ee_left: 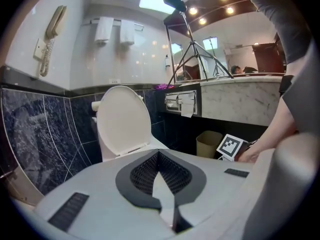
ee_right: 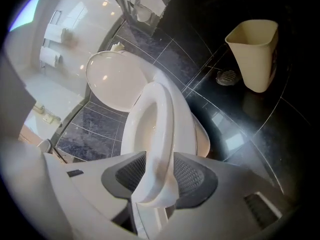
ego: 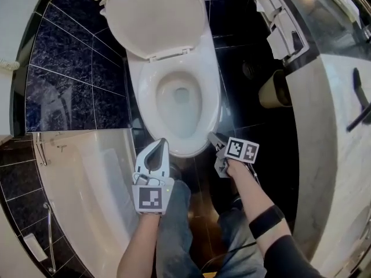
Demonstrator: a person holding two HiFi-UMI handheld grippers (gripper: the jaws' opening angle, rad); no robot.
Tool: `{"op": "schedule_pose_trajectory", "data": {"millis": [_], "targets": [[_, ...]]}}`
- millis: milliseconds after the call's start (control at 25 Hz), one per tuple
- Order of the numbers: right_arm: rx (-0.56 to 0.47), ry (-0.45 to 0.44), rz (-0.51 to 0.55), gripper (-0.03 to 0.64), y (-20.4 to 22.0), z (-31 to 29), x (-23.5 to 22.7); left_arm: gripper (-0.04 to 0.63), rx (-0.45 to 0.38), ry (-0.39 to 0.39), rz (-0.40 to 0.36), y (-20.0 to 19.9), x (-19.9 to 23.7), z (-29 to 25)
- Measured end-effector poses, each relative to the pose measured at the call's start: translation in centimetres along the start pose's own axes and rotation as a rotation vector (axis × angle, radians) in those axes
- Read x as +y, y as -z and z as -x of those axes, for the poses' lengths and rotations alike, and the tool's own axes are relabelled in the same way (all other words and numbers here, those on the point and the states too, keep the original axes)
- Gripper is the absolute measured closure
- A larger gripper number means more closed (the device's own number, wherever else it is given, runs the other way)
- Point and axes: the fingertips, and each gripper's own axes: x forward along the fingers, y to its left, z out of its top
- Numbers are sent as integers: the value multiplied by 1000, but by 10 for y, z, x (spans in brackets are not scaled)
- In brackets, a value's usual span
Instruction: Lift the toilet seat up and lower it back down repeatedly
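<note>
R tongs (ee_right: 156, 178) clamp 1 toilet seat (ee_right: 161, 119); L tongs (ee_left: 159, 158) closed.

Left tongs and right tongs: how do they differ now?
The left tongs are shut on nothing; the right tongs are shut on the toilet seat. The left tongs point roughly level at the lid; the right tongs tilt down along the seat. Both face the toilet.

The floor (ego: 246, 106) is dark, glossy stone tile with thin pale joints, and lights reflect off it. The white toilet (ego: 174, 106) stands on it. To the right of the toilet in the head view, a beige waste bin (ee_right: 255, 49) stands upright, with a round floor drain (ee_right: 227, 76) set in the tile just beside it.
</note>
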Motion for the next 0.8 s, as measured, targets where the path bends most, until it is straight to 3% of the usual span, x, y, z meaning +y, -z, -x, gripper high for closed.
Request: {"op": "schedule_pose_trajectory", "data": {"millis": [800], "targets": [[9,33,-126,480,5,-15,-2,607,51,3,48,39,20,-15]]}}
